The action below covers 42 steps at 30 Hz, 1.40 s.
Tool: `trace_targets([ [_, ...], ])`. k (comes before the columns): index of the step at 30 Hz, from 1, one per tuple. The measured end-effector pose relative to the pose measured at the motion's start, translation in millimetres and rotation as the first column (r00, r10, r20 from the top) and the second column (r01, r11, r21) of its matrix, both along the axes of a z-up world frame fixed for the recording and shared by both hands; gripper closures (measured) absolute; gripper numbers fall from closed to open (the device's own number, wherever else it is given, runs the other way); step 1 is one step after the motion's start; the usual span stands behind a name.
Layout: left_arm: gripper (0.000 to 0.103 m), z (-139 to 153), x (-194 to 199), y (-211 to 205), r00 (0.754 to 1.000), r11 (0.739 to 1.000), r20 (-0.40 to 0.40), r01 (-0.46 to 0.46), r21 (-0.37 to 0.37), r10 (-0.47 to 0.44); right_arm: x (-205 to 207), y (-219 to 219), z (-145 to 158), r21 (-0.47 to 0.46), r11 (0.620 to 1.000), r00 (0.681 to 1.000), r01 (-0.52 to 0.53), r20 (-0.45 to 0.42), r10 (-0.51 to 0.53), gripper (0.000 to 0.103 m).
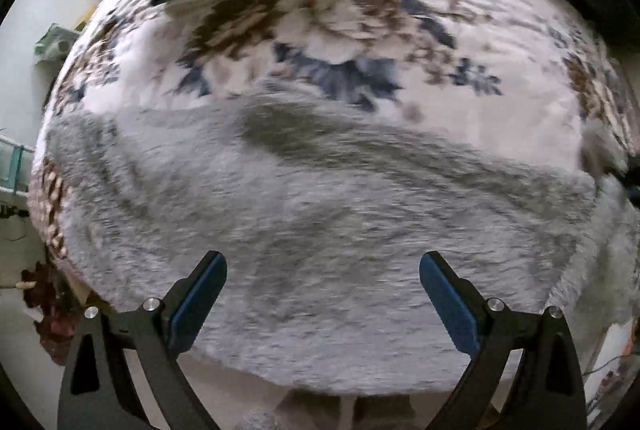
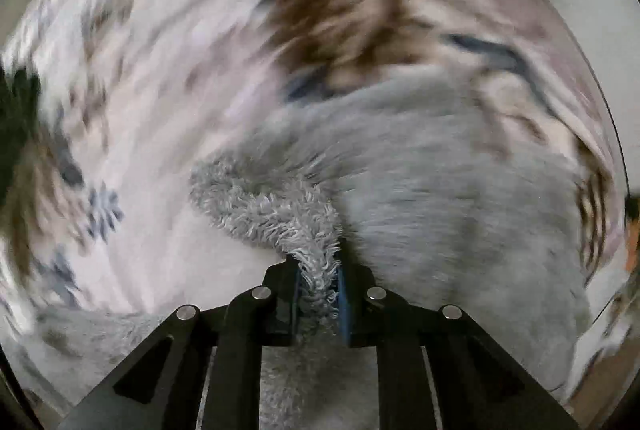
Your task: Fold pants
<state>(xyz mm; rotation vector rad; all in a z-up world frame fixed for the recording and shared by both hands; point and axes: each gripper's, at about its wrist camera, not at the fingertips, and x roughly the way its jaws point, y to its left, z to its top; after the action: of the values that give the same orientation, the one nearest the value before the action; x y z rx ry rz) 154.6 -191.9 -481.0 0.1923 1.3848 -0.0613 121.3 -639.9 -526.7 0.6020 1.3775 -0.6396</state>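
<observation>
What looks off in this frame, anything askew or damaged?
No damage or spill shows. The grey fleece pants lie rumpled on the floral bedspread. The right gripper pinches a bunched edge; the left gripper is open and empty. The right view is motion-blurred.

soft, even daylight; both fisheye views bulge at the edges, the right wrist view heavily motion-blurred.
</observation>
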Motion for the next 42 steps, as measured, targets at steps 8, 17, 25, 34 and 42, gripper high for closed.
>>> trace_targets([
  [8,0.004,-17,-24,-41,0.995,0.997,-0.060,0.081,0.021,-0.079,-203,-72,7,0.099,0.911,0.916,0.400,-0.025,-0.399,0.087],
  [17,0.004,-11,-39,-24,0.995,0.999,-0.091,0.041,0.008,-0.040,-257,-36,27,0.251,0.872,0.894,0.421,0.047,-0.445,0.045],
  [25,0.004,5,-20,112,0.972,0.973,-0.077,-0.216,0.084,0.223,-155,99,24,0.394,0.913,0.992,0.104,0.029,-0.126,0.045],
  [34,0.004,23,47,290,0.871,0.868,-0.040,-0.492,-0.069,0.490,-117,255,-23,0.597,0.780,0.982,0.190,-0.108,-0.156,0.045],
  [42,0.053,-12,127,330,0.863,0.844,-0.072,-0.504,-0.185,0.500,-106,327,-47,0.563,0.764,0.948,0.317,-0.207,-0.241,0.061],
])
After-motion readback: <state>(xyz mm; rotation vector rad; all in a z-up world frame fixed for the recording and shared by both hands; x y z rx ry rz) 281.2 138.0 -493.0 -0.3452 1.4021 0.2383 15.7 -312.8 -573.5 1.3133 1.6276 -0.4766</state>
